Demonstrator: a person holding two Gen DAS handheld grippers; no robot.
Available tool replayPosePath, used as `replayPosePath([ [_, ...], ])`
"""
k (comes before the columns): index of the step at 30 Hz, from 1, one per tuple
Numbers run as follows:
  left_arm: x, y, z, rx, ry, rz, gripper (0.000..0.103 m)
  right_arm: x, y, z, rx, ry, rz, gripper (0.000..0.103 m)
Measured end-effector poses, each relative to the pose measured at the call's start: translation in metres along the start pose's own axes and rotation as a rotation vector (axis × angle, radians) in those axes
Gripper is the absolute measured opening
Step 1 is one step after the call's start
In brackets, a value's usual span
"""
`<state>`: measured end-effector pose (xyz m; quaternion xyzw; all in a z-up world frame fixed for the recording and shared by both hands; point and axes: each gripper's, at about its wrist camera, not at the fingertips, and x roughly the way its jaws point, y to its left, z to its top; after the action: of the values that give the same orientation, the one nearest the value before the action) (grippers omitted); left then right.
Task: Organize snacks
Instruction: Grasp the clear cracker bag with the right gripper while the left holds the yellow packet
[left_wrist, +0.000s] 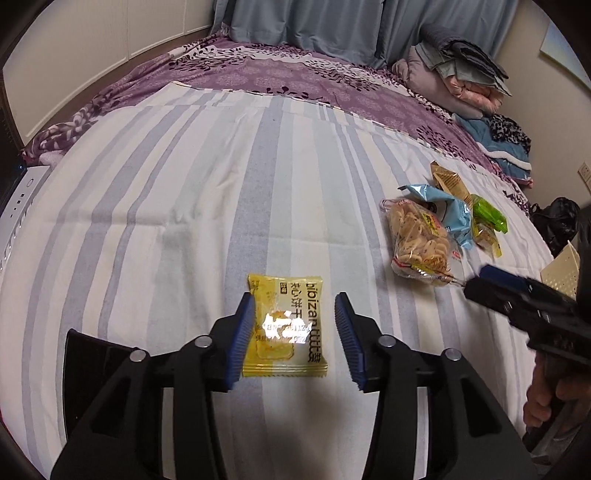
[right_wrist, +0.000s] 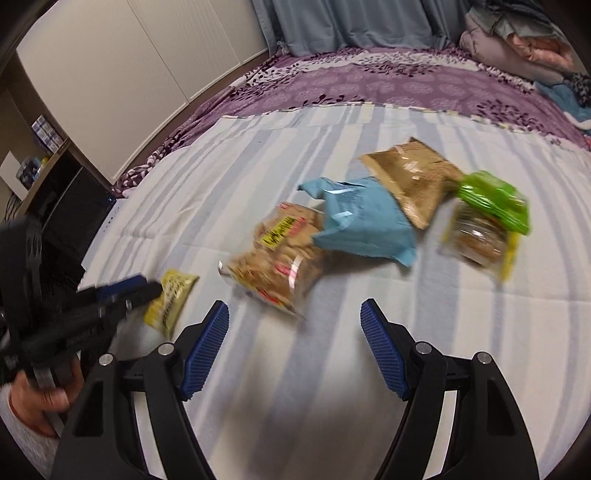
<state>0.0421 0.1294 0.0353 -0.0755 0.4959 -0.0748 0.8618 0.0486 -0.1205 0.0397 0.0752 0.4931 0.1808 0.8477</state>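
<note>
A yellow snack packet (left_wrist: 286, 325) sits between the blue pads of my left gripper (left_wrist: 294, 299), which is shut on it just above the striped sheet. In the right wrist view the same packet (right_wrist: 170, 302) hangs tilted at the left gripper's tips (right_wrist: 147, 286). My right gripper (right_wrist: 293, 310) is open with nothing between its fingers. It hovers just short of a clear bag of round biscuits (right_wrist: 280, 258), and the view is blurred. Behind the bag lie a blue pack (right_wrist: 365, 221), a brown pack (right_wrist: 413, 177) and a green-topped pack (right_wrist: 487, 218). From the left wrist view the right gripper (left_wrist: 480, 278) reaches in beside the biscuit bag (left_wrist: 417, 240).
A striped sheet (left_wrist: 184, 203) covers the bed over a purple floral cover (left_wrist: 277, 74). Folded clothes (left_wrist: 461, 74) are piled at the back right. A cream perforated board (left_wrist: 561, 269) and a black bag (left_wrist: 557, 221) sit at the right edge. A dark unit (right_wrist: 77, 210) stands left of the bed.
</note>
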Motion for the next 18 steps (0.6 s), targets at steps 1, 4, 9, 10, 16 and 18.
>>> replayPosePath([
  [1, 0.0, -0.001, -0.002, 0.002, 0.005, 0.003, 0.053, 0.007, 0.002, 0.005, 0.014, 0.008, 0.005, 0.074],
  [4, 0.003, 0.0, -0.008, 0.003, 0.016, 0.012, 0.061, 0.023, 0.006, 0.016, 0.055, 0.021, 0.006, 0.074],
  [9, 0.012, -0.004, -0.011, 0.015, 0.036, 0.019, 0.061, 0.043, 0.008, 0.028, 0.073, 0.023, -0.041, 0.077],
  [10, 0.014, -0.006, -0.011, 0.018, 0.037, 0.022, 0.061, 0.046, 0.01, 0.029, 0.068, 0.023, -0.056, 0.077],
  [16, 0.023, -0.013, -0.013, 0.044, 0.039, 0.083, 0.048, 0.065, 0.014, 0.035, 0.025, 0.023, -0.114, 0.079],
  [18, 0.022, -0.014, -0.015, 0.052, 0.032, 0.089, 0.047, 0.067, 0.017, 0.036, -0.001, 0.017, -0.129, 0.079],
])
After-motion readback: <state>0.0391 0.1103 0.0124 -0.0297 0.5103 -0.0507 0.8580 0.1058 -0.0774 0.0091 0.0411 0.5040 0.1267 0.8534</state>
